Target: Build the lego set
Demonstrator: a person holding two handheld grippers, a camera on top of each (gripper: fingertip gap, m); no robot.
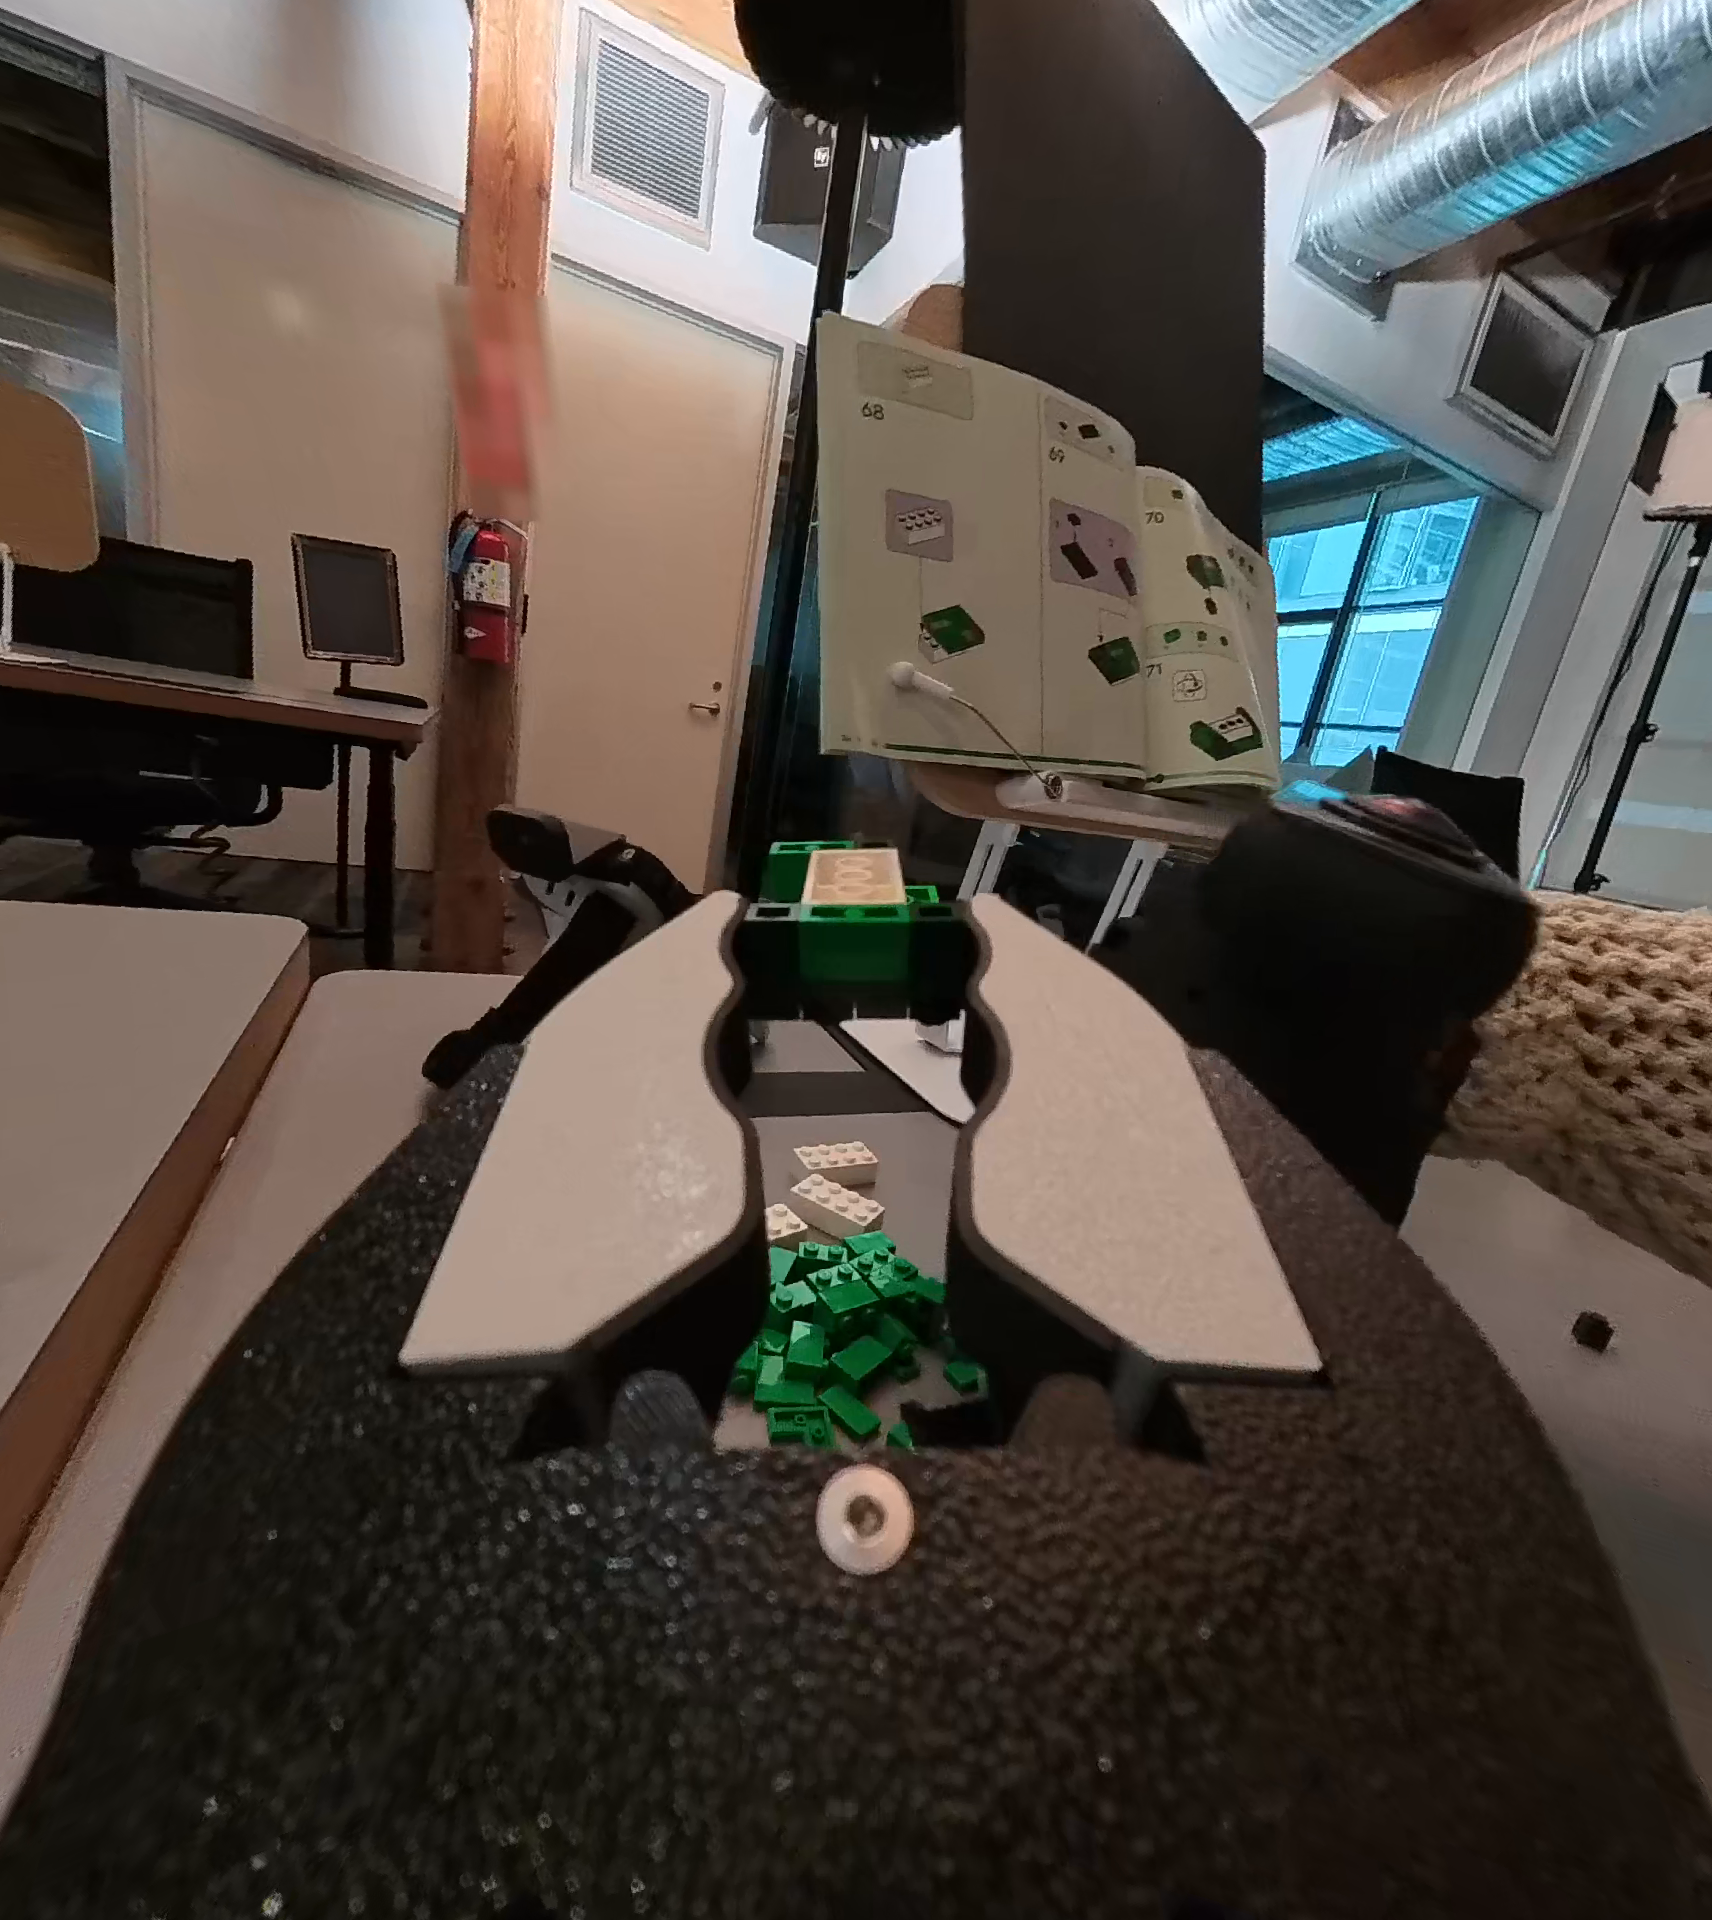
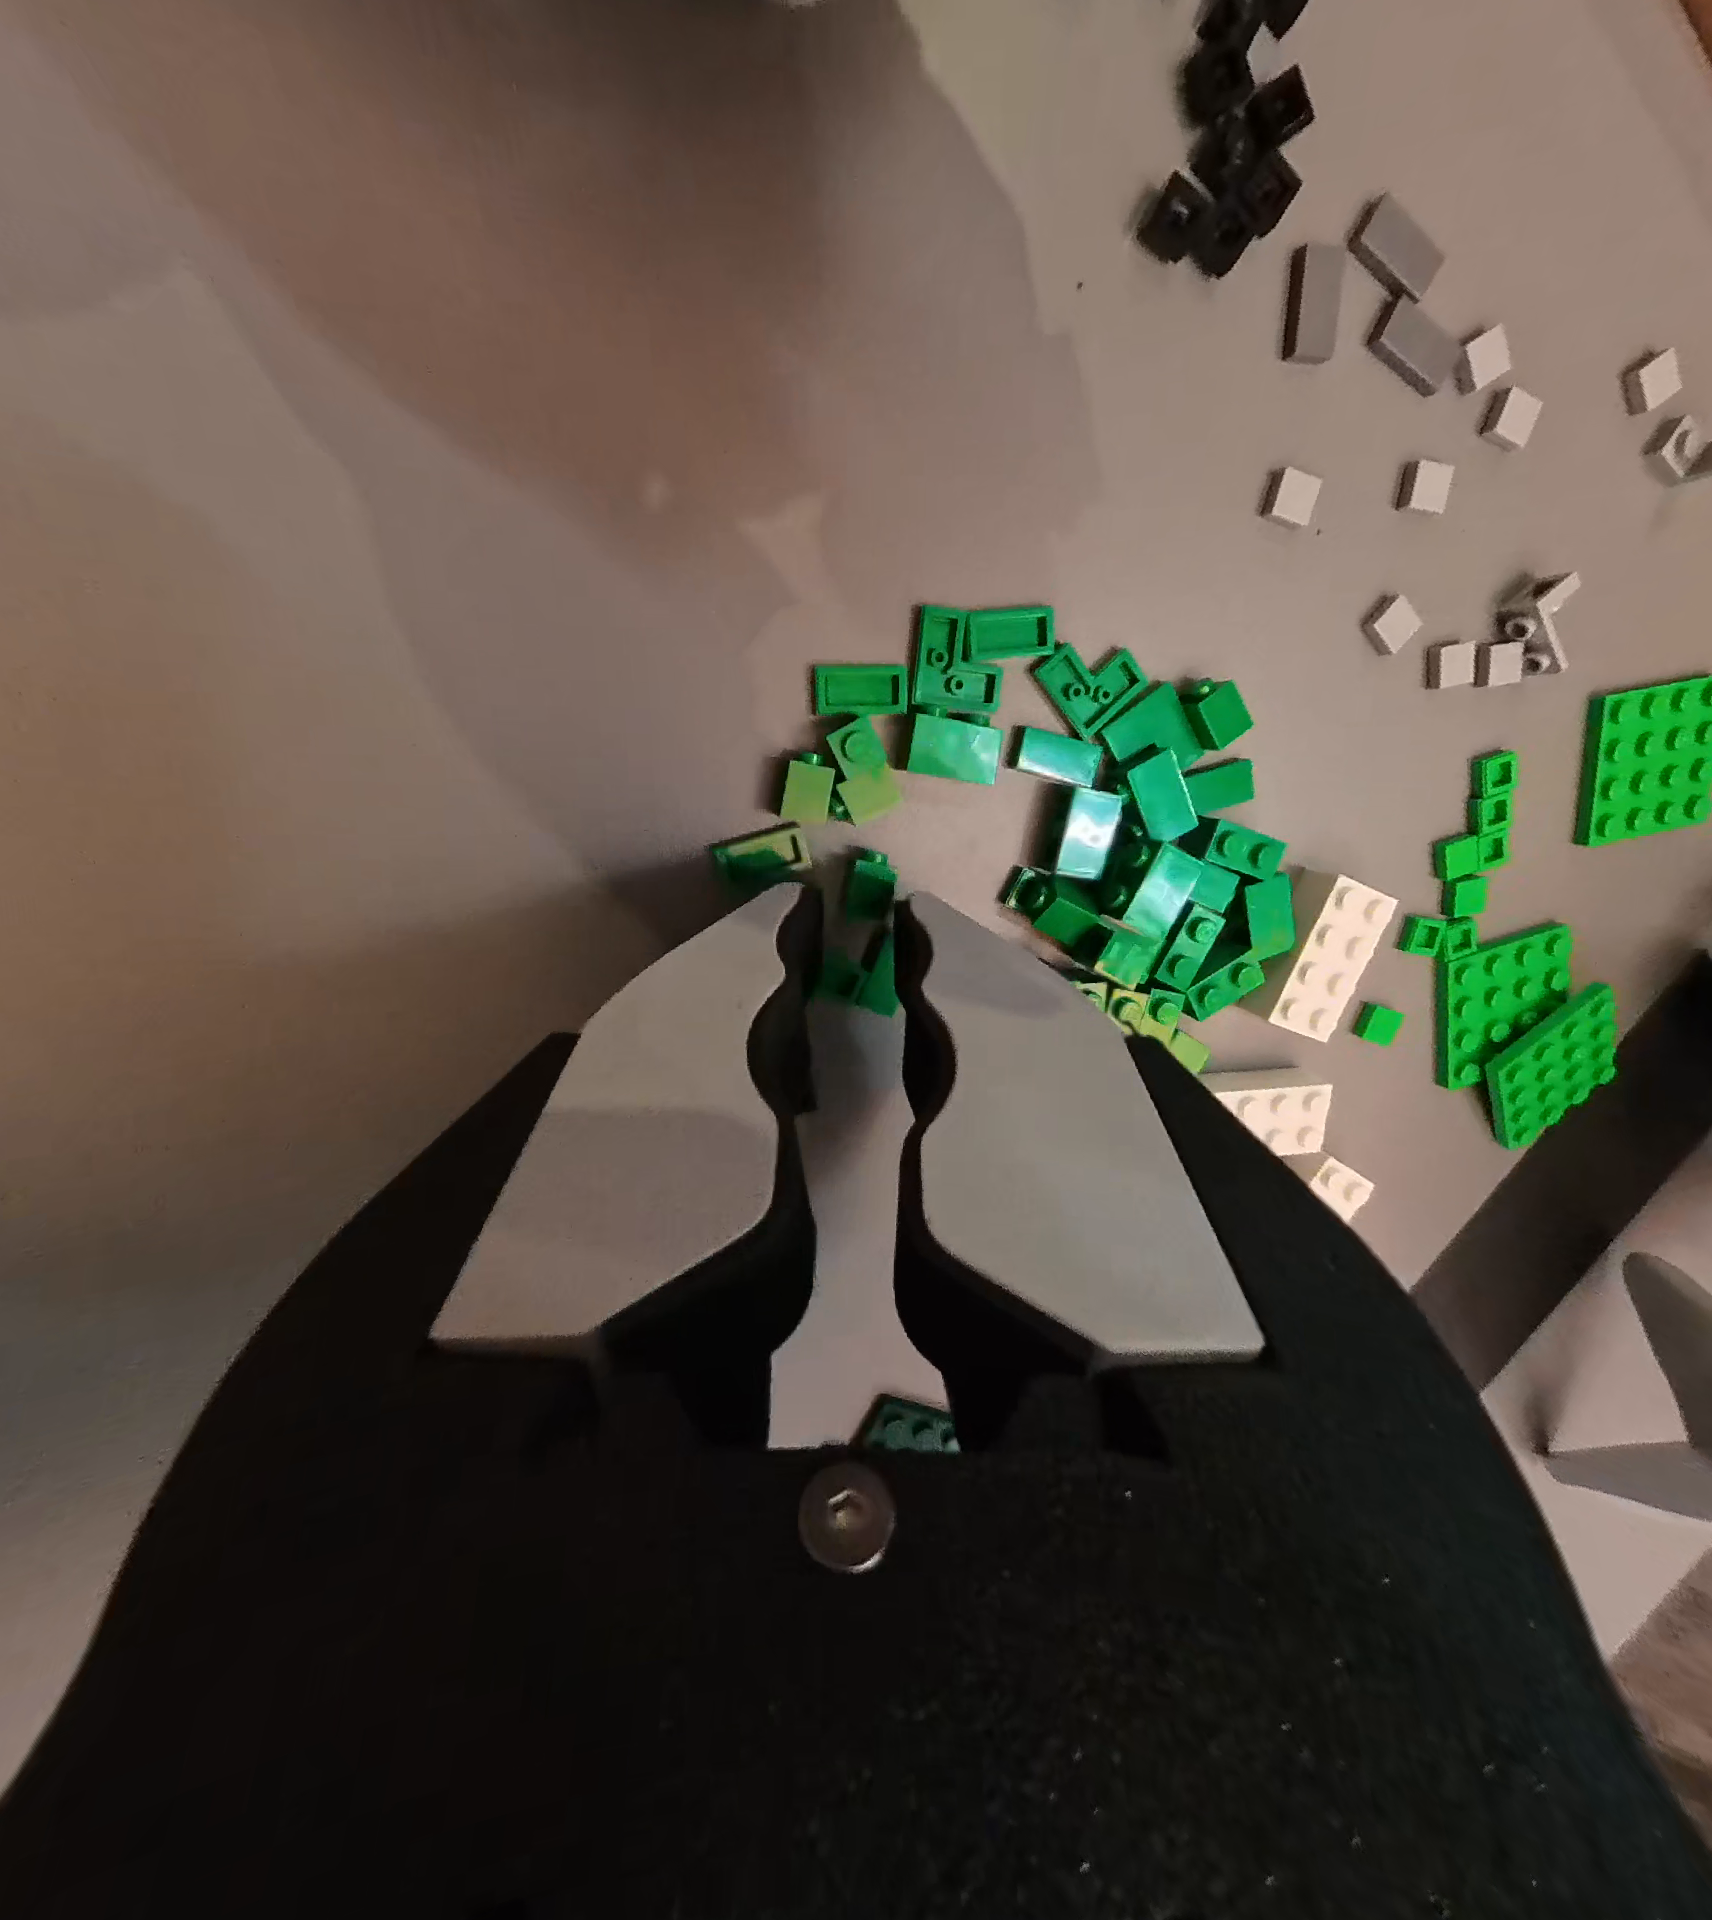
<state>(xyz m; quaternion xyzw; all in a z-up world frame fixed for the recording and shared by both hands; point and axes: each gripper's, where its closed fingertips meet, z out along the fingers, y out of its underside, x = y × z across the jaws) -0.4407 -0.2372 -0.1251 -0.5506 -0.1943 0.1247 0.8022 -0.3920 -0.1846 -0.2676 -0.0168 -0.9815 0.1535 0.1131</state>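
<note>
My left gripper (image 1: 852, 961) is shut on a small green and black lego build (image 1: 850, 935) with a tan piece on top, and holds it above the table. Below it lie a pile of small green pieces (image 1: 852, 1340) and white bricks (image 1: 836, 1195). My right gripper (image 2: 860, 906) points down at the edge of the green pile (image 2: 1143, 831), and its tips are closed on a small green piece (image 2: 870, 885). A black gripper body (image 1: 1351, 987) and a knitted sleeve (image 1: 1641, 1122) show at the right of the left wrist view.
An open instruction booklet (image 1: 987, 561) stands on a holder behind the table. On the grey table (image 2: 312, 727) lie a white brick (image 2: 1335, 966), green plates (image 2: 1652, 758), grey pieces (image 2: 1403, 312) and black pieces (image 2: 1226, 156). A black stand foot (image 2: 1610, 1143) is at the right. Spacing between my two grippers at the tips: around 15 cm. The left gripper is farther from the white brick (image 2: 1335, 966), some 15 cm, than the right, some 9 cm.
</note>
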